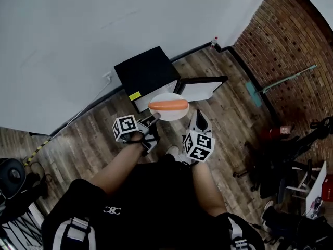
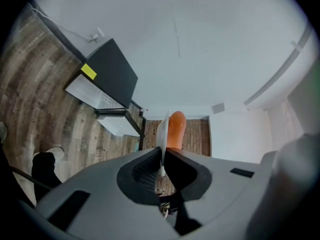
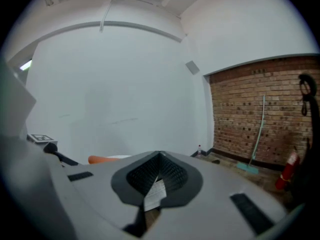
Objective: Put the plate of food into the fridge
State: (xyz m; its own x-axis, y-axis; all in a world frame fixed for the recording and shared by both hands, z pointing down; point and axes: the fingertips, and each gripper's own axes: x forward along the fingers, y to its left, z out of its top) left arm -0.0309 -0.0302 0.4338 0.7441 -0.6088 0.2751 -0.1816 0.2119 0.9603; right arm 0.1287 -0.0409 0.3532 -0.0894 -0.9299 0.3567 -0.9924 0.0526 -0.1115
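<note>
Out in front of your chest, both forearms [image 1: 120,166] reach forward, tilted slightly down. Your left gripper [image 1: 152,120] [image 2: 162,156] is clamped on the rim of the white plate [image 1: 167,96] [image 2: 163,129] (carrot [image 1: 168,105] [image 2: 175,129] on top). Your right gripper [image 1: 199,114] [image 3: 157,156], closed on nothing, sits just beside it. Beyond, the black fridge [image 1: 145,72] stands door open on wood floor [image 1: 83,139] against a white wall [image 1: 78,35].

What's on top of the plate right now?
One orange carrot lies across the white plate, whose rim the left gripper clamps. Nothing else shows on it; the patch of plate under the carrot is covered.
</note>
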